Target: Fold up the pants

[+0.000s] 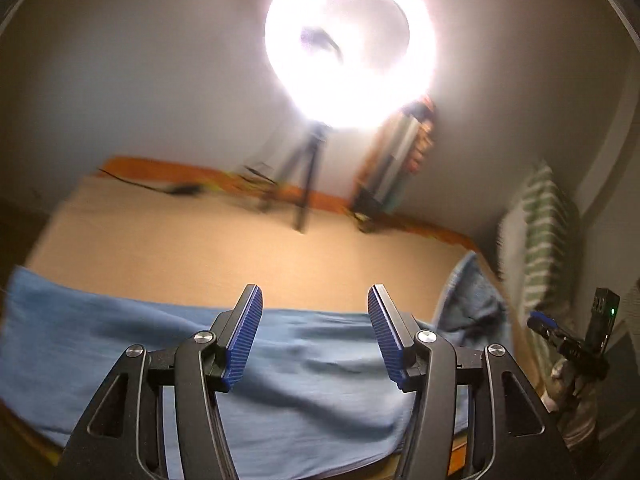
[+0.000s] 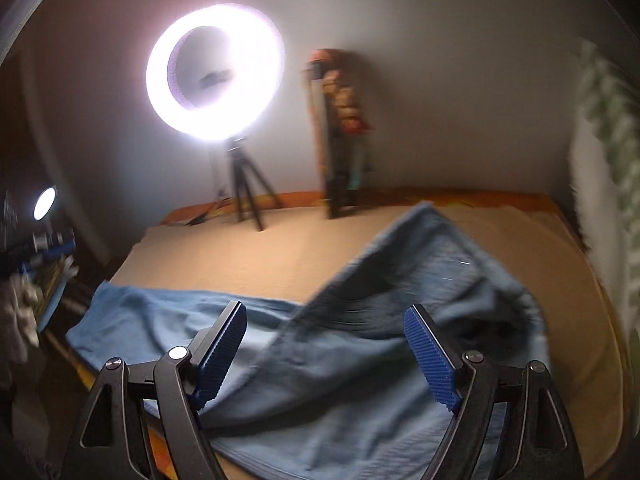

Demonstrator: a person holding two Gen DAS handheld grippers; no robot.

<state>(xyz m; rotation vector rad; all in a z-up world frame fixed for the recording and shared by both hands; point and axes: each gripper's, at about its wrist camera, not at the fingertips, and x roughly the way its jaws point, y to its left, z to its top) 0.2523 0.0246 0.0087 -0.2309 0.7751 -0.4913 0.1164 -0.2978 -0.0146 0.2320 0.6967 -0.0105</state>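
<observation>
In the left wrist view, the left tongs are seen spread wide, with nothing between the blue ribbed pads. Below and beyond them the blue pants are spread across the near edge of a bed covered in a tan sheet, the cloth lying mostly flat with soft wrinkles. At the right a part of the pants is raised into a crumpled peak. A bright ring light on a tripod is stood at the far side of the bed against the wall. The right tongs are glimpsed at the far right edge; how they stand cannot be told from here.

In the right wrist view, the right tongs are shown wide apart and empty. The pants are seen under and ahead of them, one part laid flat to the left, the other lifted and bunched toward the right. The ring light and tripod are seen beyond, on the bed.
</observation>
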